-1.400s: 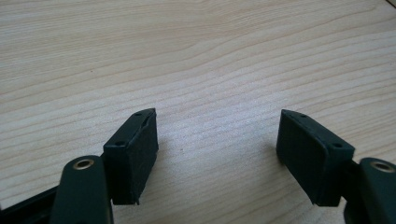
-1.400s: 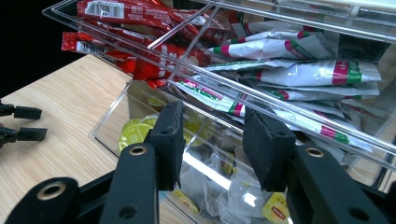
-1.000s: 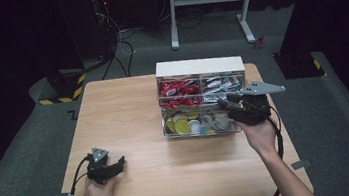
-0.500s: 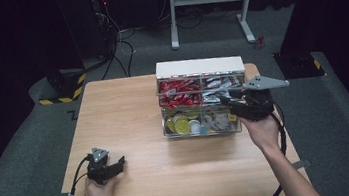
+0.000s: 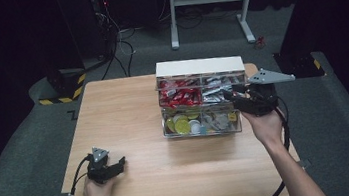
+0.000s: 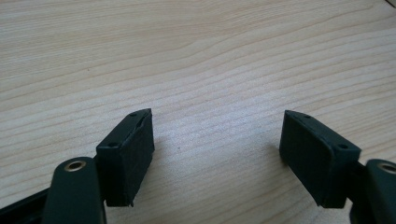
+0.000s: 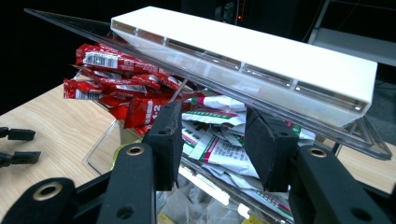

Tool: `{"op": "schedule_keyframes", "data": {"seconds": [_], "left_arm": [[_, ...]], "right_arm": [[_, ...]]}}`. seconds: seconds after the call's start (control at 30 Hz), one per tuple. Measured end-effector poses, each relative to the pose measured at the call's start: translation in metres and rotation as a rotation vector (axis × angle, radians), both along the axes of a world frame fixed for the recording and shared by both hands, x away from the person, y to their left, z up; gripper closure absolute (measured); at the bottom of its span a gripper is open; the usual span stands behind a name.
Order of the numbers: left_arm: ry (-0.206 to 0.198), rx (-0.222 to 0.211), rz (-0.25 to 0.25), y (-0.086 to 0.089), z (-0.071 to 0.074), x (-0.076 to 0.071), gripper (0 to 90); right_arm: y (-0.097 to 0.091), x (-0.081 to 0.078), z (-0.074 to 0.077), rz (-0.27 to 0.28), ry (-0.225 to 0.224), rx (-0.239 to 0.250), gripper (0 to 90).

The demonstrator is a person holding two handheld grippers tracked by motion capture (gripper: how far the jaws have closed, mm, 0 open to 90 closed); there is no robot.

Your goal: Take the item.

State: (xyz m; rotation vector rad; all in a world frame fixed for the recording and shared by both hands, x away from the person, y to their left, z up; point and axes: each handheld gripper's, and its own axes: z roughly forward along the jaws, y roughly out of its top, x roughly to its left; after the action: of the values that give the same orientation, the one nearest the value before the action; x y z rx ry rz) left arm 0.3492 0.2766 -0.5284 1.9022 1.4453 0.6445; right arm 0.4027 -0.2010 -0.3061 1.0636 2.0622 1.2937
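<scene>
at the clear plastic organiser box [image 5: 198, 106], the right tool [image 7: 212, 140] hovers part-open over crinkly white sachets [image 7: 219, 149], gripping nothing.

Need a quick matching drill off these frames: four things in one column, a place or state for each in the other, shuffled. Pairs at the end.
Things:
1. left gripper
2. right gripper
3. red packets
4. yellow-green discs

Places or states:
A. lower front compartment of the clear organiser, left side
B. upper tier, left compartment
C. on the bare wooden table at its near left, jaws wide apart with nothing between them
D. at the organiser's right end, jaws narrow, pointing at white and green sachets

Pairs: 1-C, 2-D, 3-B, 4-A
</scene>
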Motion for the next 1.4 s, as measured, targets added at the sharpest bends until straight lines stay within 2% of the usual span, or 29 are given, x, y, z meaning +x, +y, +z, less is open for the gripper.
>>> {"op": "schedule_keyframes", "data": {"seconds": [0.27,0.47,0.8,0.97,1.0,1.17,1.3,1.4], "left_arm": [[0.003,-0.006,-0.004,0.000,0.000,0.000,26.8],[0.010,-0.047,-0.032,0.000,0.005,0.001,31.3],[-0.020,-0.112,-0.107,-0.007,0.023,0.004,32.2],[-0.028,-0.117,-0.133,-0.013,0.031,0.007,32.1],[-0.033,-0.130,-0.138,-0.014,0.033,0.007,32.0],[-0.039,-0.144,-0.177,-0.019,0.041,0.010,31.7],[-0.074,-0.156,-0.234,-0.025,0.051,0.011,37.6],[-0.086,-0.181,-0.249,-0.029,0.059,0.013,35.9]], "right_arm": [[-0.002,0.003,0.006,-0.011,-0.004,0.008,56.4],[-0.003,0.005,0.011,-0.023,-0.014,0.012,56.4],[-0.004,0.008,0.015,-0.026,-0.017,0.015,56.5],[-0.004,0.010,0.017,-0.023,-0.018,0.011,56.5],[-0.004,0.010,0.018,-0.024,-0.017,0.011,56.5],[-0.004,0.011,0.020,-0.027,-0.020,0.008,56.5],[-0.005,0.012,0.022,-0.033,-0.022,0.008,56.5],[-0.005,0.013,0.022,-0.034,-0.025,0.008,56.5]]}}
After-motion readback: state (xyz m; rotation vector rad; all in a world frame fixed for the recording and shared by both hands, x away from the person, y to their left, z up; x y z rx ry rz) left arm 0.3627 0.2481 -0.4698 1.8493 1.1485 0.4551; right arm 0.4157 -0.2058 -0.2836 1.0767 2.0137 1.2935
